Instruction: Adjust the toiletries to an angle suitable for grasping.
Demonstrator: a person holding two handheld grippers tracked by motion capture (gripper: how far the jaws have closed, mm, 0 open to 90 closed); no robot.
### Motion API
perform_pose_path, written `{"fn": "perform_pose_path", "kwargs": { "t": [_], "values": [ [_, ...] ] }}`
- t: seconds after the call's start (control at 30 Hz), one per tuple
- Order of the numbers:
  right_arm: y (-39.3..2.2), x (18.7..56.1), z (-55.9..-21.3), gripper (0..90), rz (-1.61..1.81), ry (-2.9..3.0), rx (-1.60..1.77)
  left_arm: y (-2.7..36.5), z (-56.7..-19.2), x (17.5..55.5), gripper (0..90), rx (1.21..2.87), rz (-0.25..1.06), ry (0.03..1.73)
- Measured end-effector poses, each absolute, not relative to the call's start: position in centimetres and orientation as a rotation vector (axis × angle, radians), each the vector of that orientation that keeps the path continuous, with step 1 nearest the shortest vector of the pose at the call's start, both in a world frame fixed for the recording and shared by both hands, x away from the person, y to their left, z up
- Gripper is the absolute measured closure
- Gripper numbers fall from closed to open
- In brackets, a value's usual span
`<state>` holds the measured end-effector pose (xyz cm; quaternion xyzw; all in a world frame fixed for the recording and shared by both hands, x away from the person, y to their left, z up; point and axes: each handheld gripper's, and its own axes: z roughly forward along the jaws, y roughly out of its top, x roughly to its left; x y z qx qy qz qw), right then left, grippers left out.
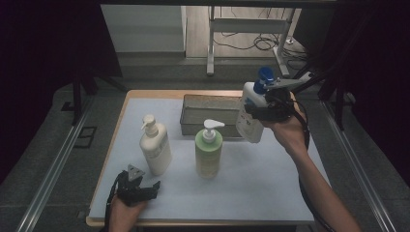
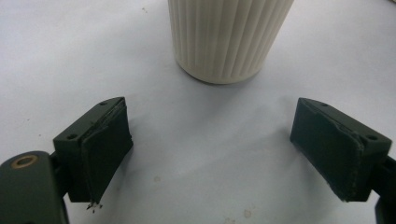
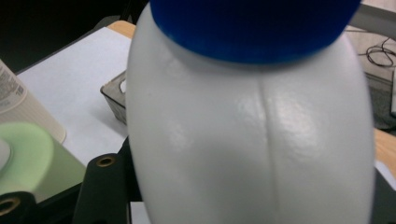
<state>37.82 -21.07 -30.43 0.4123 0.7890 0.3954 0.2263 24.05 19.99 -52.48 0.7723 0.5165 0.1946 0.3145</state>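
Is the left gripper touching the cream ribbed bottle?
Apart. In the left gripper view, bare table surface lies between the cream ribbed bottle and the open left gripper, whose fingers stand wide.

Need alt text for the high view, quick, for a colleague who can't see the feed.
The right gripper holds a white bottle with a blue cap in the air beside a grey tray. A cream pump bottle and a green pump bottle stand on the table; the left gripper rests open nearby.

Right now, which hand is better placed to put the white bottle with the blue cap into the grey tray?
The right. The right gripper already holds the white bottle lifted beside the grey tray. The left gripper is open, low near the cream bottle.
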Motion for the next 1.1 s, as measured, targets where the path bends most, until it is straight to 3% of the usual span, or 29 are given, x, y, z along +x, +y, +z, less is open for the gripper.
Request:
{"fn": "perform_pose_path", "kwargs": {
  "t": [1.1],
  "values": [
    [-15.9, 44.5, -30.8, 39.9, 1.088, 2.126, 1.186, 20.0, -52.5, 24.1, 11.9, 2.035, 0.511, 1.361]
  ]
}}
